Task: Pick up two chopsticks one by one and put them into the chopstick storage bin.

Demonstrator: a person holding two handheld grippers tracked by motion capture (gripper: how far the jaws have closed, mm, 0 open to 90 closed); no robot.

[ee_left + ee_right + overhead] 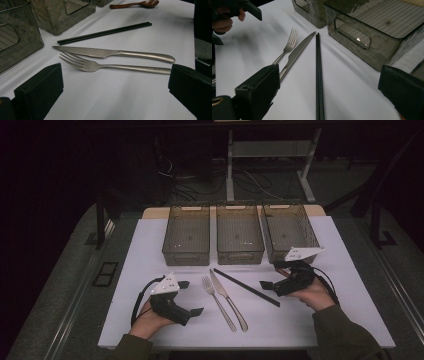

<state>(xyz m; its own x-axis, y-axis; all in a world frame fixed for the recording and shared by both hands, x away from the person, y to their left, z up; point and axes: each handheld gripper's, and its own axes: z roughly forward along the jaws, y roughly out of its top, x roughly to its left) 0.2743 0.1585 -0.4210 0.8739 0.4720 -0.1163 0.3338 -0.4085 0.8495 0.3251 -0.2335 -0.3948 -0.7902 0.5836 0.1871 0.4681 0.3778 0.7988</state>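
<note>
On the white mat lie a steel fork (218,302), a steel knife (227,297) and a pair of black chopsticks (246,287), side by side in the middle. My left gripper (191,297) rests on the mat left of the fork, open and holding nothing. My right gripper (271,275) sits just right of the chopsticks, also open with nothing in it. In the left gripper view the fork (100,66) and knife (105,53) lie ahead of the spread jaws. In the right gripper view the chopsticks (319,75) run straight between the jaws.
Three empty smoky clear bins (186,252) (240,254) (274,251) stand in a row behind the cutlery. A brown wooden spoon (135,4) lies beyond the chopsticks. The mat (150,320) ends close to the person's forearms.
</note>
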